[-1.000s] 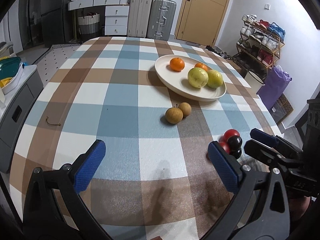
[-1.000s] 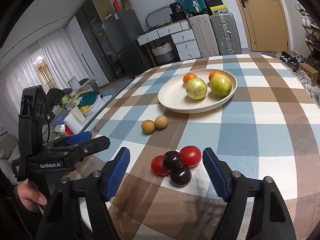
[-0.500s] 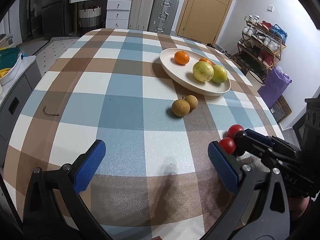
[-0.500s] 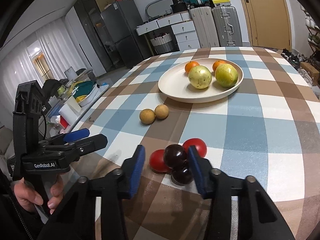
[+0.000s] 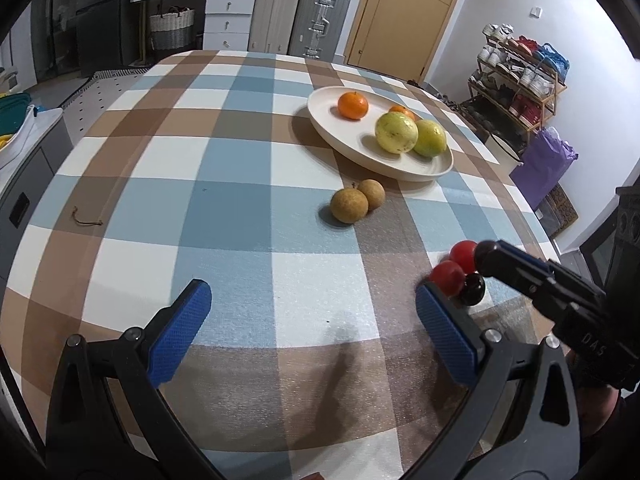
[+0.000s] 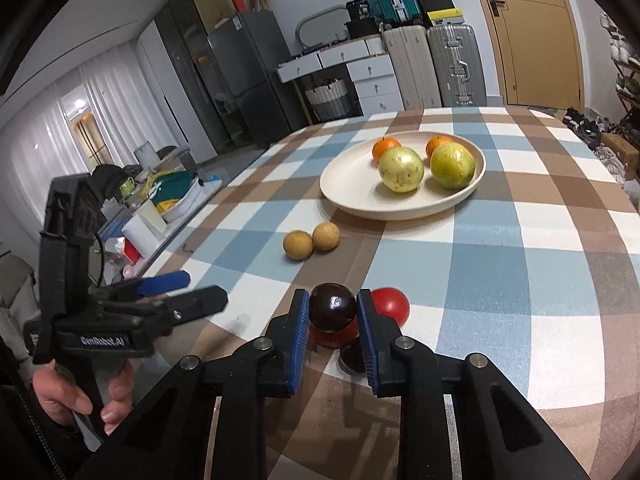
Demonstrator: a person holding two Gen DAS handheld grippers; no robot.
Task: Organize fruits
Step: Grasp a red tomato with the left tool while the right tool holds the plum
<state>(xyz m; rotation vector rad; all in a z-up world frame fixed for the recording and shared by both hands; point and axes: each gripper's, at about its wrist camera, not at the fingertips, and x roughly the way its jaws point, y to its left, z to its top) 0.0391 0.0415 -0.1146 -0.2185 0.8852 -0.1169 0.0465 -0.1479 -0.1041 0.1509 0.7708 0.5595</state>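
Note:
My right gripper point(image 6: 333, 312) is shut on a dark plum point(image 6: 333, 306), held just above the checked tablecloth. Under and beside it lie a red fruit point(image 6: 390, 306), another red one point(image 6: 334, 334) and a second dark plum point(image 6: 352, 358). Two brown round fruits point(image 6: 311, 240) lie further out. A cream plate point(image 6: 352, 196) holds two oranges point(image 6: 385, 148) and two yellow-green fruits point(image 6: 401, 170). My left gripper point(image 5: 310, 326) is open and empty over the near table; the red fruits point(image 5: 456, 268) and the right gripper point(image 5: 520, 272) are at its right.
The table edge runs close on the right point(image 5: 536, 220). A small brown string point(image 5: 86, 220) lies on the cloth at the left. Suitcases point(image 5: 296, 20), drawers and a shoe rack point(image 5: 516, 76) stand beyond the table.
My right gripper's jaws have closed from wide open onto the dark plum and lifted it slightly. The left gripper stayed open and drifted a little.

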